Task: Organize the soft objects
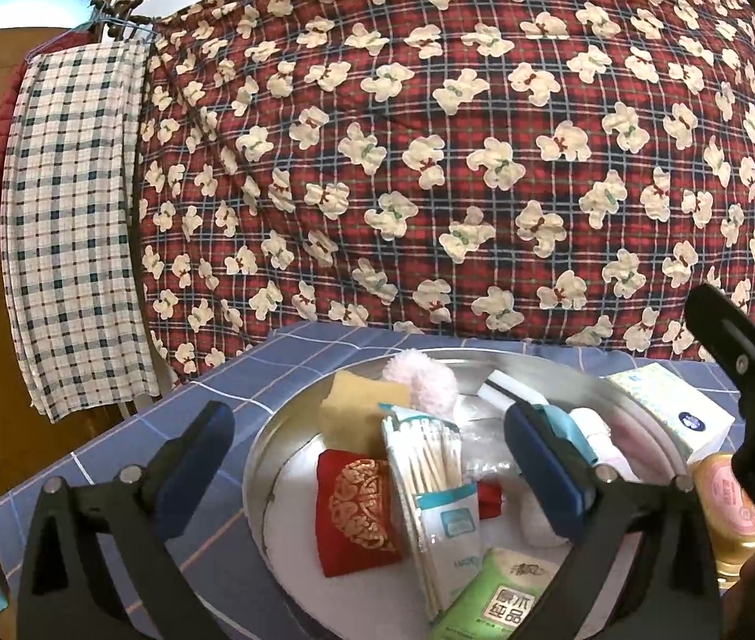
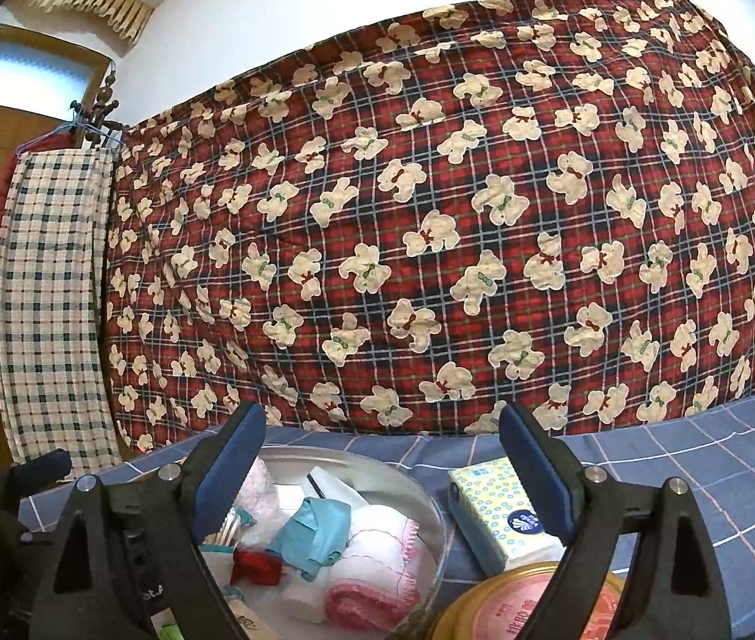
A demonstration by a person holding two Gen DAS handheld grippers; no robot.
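A round metal tray (image 1: pixel 265 442) on the blue checked tablecloth holds a yellow sponge (image 1: pixel 356 405), a pink fluffy ball (image 1: pixel 422 384), a red embroidered pouch (image 1: pixel 358 512), a bag of cotton swabs (image 1: pixel 430 474), a green tissue pack (image 1: pixel 505 597), a teal cloth (image 2: pixel 316 533) and rolled white-and-pink towels (image 2: pixel 372 570). My left gripper (image 1: pixel 372 458) is open above the tray and holds nothing. My right gripper (image 2: pixel 382 464) is open above the tray's right rim (image 2: pixel 433 506) and holds nothing; it also shows at the right in the left wrist view (image 1: pixel 750 373).
A yellow-and-white tissue pack (image 2: pixel 500 512) lies right of the tray. A gold-lidded jar (image 2: pixel 516 608) stands in front of it. A red plaid bear-print quilt (image 1: pixel 457 149) hangs behind the table. A checked cloth (image 1: pixel 68 224) hangs at the left by a wooden door.
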